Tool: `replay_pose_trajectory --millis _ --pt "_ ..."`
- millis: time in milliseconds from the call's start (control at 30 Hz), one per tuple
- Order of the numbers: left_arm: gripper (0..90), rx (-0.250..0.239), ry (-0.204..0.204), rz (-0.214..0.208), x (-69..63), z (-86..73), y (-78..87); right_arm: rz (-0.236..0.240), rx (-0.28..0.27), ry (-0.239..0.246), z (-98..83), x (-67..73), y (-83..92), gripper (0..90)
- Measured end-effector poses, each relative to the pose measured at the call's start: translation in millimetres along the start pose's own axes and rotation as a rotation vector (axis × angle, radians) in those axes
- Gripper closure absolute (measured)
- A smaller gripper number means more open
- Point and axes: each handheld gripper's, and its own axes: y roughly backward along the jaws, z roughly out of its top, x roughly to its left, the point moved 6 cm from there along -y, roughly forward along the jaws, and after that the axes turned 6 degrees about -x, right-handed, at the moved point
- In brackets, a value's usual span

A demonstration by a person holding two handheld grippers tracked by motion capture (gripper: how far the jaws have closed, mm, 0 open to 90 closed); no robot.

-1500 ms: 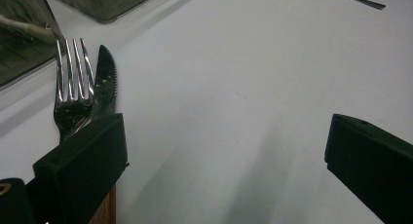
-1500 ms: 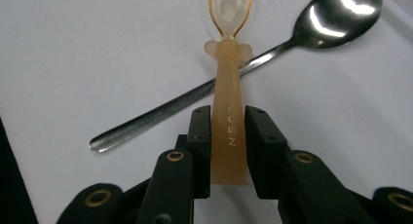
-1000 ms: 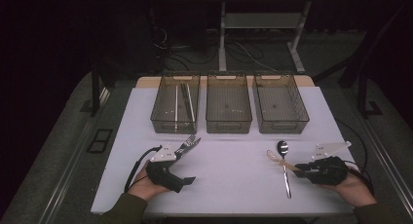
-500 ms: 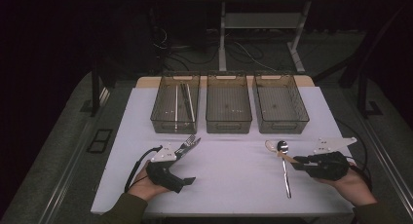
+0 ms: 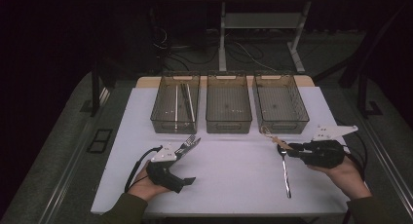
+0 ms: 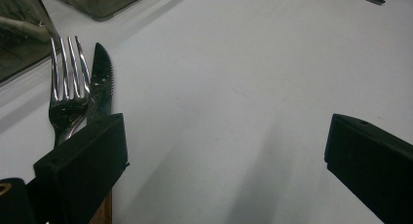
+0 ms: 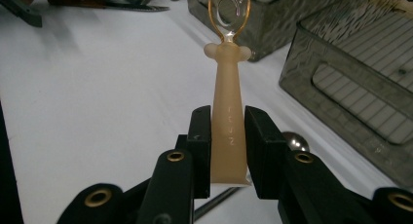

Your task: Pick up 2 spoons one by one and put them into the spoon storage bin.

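Note:
My right gripper (image 5: pixel 289 148) is shut on the beige handle of a small plastic spoon (image 7: pixel 226 112) with a clear bowl. In the high view this plastic spoon (image 5: pixel 269 134) hangs above the table, its bowl close to the front of the right bin (image 5: pixel 306 112). A metal spoon (image 5: pixel 285 173) lies on the white table (image 5: pixel 234 170) just below my right gripper (image 7: pixel 229 131). My left gripper (image 5: pixel 187 164) rests on the table near the front left, open, with nothing between its jaws. A fork (image 6: pixel 65 87) and a serrated knife (image 6: pixel 101 78) lie side by side beside its left jaw.
Three clear bins stand in a row at the back of the table. The left bin (image 5: pixel 157 107) holds long utensils; the middle bin (image 5: pixel 210 109) and the right bin look bare. A table frame and cables (image 5: pixel 243 48) stand on the dark floor beyond.
My right gripper has risen and moved toward the right bin, carrying the plastic spoon up off the table. The left gripper, fork and knife have stayed put.

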Motion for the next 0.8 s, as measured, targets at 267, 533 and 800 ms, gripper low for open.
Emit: replay_pose_trajectory --millis 267,533,800 --pt "0.3 0.0 0.0 0.0 0.0 0.0 0.0 0.002 -0.021 -0.008 12.7 -1.3 -11.7 73.5" --pt "0.3 0.0 0.0 -0.001 0.0 0.0 0.1 -0.005 -0.05 -0.029 25.8 -6.2 -24.3 73.5" --pt "0.3 0.0 -0.001 -0.001 -0.1 0.0 0.5 -0.004 -0.072 -0.042 39.6 -7.0 -39.7 73.4"
